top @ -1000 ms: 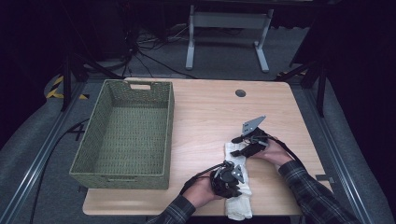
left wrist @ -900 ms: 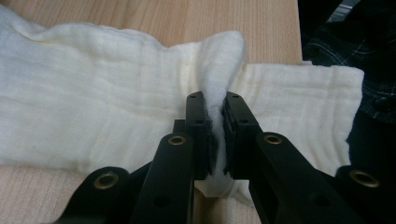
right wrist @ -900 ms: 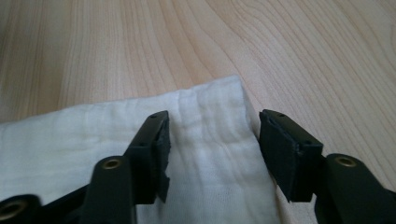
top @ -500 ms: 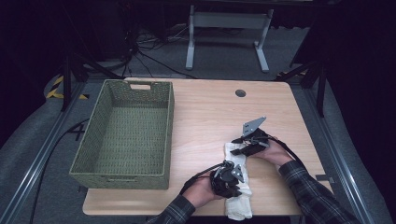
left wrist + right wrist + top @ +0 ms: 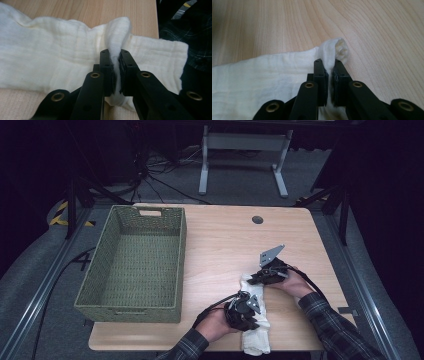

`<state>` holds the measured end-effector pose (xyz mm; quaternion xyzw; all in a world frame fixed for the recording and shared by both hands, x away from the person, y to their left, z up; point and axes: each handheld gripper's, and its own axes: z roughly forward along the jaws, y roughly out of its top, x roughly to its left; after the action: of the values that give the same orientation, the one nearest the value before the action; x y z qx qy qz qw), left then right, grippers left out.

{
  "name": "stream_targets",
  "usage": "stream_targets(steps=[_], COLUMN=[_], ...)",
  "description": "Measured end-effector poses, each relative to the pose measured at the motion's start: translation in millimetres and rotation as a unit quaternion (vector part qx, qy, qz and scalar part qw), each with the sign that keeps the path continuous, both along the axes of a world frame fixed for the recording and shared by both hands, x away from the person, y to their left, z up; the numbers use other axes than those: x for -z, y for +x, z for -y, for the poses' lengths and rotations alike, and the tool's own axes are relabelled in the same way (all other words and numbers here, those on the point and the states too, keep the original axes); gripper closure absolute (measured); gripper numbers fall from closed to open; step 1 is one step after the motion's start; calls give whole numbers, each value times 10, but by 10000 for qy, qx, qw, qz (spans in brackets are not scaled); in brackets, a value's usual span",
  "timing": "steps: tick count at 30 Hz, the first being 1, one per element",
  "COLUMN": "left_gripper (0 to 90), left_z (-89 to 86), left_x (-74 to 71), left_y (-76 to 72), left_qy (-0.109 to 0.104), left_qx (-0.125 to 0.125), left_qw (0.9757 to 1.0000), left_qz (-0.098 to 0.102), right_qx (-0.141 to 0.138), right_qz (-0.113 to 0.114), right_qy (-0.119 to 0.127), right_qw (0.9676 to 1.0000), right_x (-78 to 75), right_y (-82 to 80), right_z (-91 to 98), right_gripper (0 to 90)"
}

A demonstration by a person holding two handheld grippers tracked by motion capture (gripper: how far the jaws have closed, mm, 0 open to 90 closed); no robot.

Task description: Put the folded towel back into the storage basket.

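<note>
A light wooden table (image 5: 220, 240) fills the centre of the frame. Grey carpet (image 5: 45, 270) lies around it. Cables (image 5: 160, 180) and a white stand (image 5: 245, 142) sit at the dark top.

One white cloth (image 5: 254, 320), one woven green basket (image 5: 132, 262), one wooden table (image 5: 225, 240), two handheld grippers.

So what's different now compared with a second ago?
The right claw has just been closing and now pinches a fold at the far end of the white cloth. The left claw stays clamped on the cloth; hands, cloth and wicker basket haven't shifted.
</note>
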<state>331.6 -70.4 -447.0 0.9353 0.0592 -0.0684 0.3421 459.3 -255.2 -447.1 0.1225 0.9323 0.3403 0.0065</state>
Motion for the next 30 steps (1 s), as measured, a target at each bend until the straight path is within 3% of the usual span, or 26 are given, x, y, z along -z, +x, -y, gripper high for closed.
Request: stream_targets(steps=[11,18,30], left_gripper=[828,828,827], left_z=[-155,-291,-632], left_x=[-302,-521,-894], left_y=[75,120,267], left_qy=[-273,-381,-428], left_qx=[-177,-305,-591], left_qw=[9992,9981,9964], left_qz=[225,375,431], right_qx=[49,21,-39], right_qz=[-3,75,151], right_qy=[186,211,342], right_qw=[9998,9997,9993], right_x=[-121,-262,-547], right_y=[16,66,233], right_z=[7,-109,-373], right_gripper=[840,841,840])
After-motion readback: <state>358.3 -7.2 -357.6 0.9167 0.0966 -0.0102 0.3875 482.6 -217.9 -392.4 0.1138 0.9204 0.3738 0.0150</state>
